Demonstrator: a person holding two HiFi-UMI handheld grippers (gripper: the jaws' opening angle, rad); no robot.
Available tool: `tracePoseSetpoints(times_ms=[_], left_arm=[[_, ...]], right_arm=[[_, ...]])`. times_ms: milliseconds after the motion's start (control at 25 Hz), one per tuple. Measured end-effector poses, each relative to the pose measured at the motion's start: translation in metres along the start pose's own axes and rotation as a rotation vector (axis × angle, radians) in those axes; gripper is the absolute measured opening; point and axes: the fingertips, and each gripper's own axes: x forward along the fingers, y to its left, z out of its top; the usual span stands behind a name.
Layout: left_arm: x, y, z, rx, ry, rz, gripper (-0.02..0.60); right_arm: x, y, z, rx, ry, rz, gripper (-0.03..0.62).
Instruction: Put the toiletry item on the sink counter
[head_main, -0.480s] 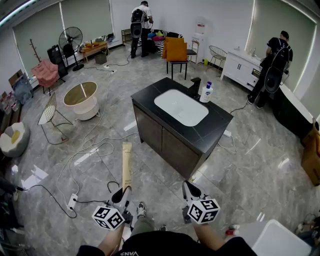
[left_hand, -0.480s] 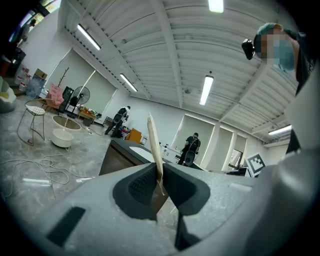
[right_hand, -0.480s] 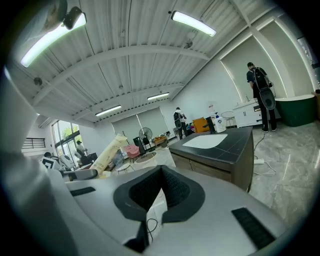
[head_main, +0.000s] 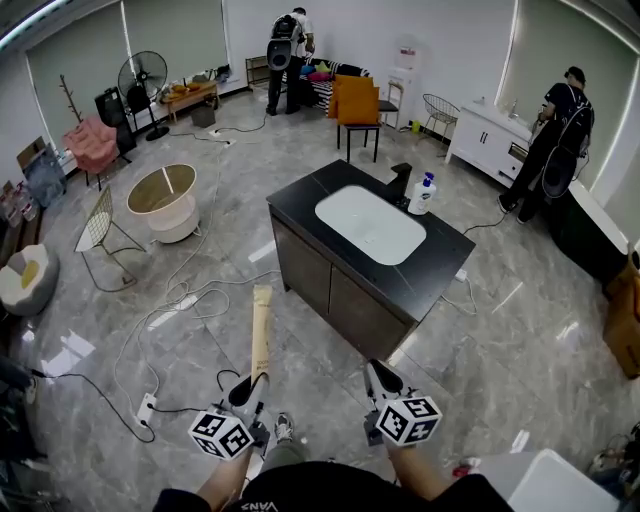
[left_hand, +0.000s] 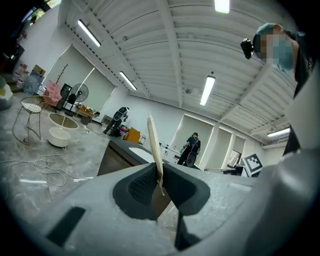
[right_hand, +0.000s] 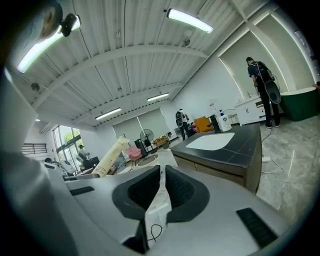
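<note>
The toiletry item is a long tan tube (head_main: 260, 328). My left gripper (head_main: 252, 386) is shut on its lower end, low in the head view, and the tube points forward over the floor. In the left gripper view the tube (left_hand: 153, 142) stands edge-on between the pads of that gripper (left_hand: 161, 178). My right gripper (head_main: 380, 378) is shut with nothing in it; in its own view the jaws (right_hand: 162, 183) almost touch and the tube (right_hand: 111, 156) shows at the left. The dark sink counter (head_main: 441, 268) with a white basin (head_main: 370, 225) stands ahead, apart from both grippers.
A white pump bottle (head_main: 422, 193) and a black faucet (head_main: 400, 182) stand at the counter's far edge. Cables (head_main: 190, 300) trail over the grey floor at the left, near a round white tub (head_main: 165, 200) and a wire chair (head_main: 100, 230). Two people (head_main: 562, 130) work at the back.
The head view has shifted slightly, so the counter sits a little further right and lower in the frame. Both grippers keep their places and the left still holds the tube.
</note>
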Motion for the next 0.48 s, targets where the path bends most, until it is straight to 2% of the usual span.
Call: tracePoseSetpoints(times_ms=[480], left_arm=[[0.046,0.089,0.06,0.022,0.031,-0.059,0.037]], right_arm=[[0.115,0.028,0.028,0.025,-0.035,-0.047,0.035]])
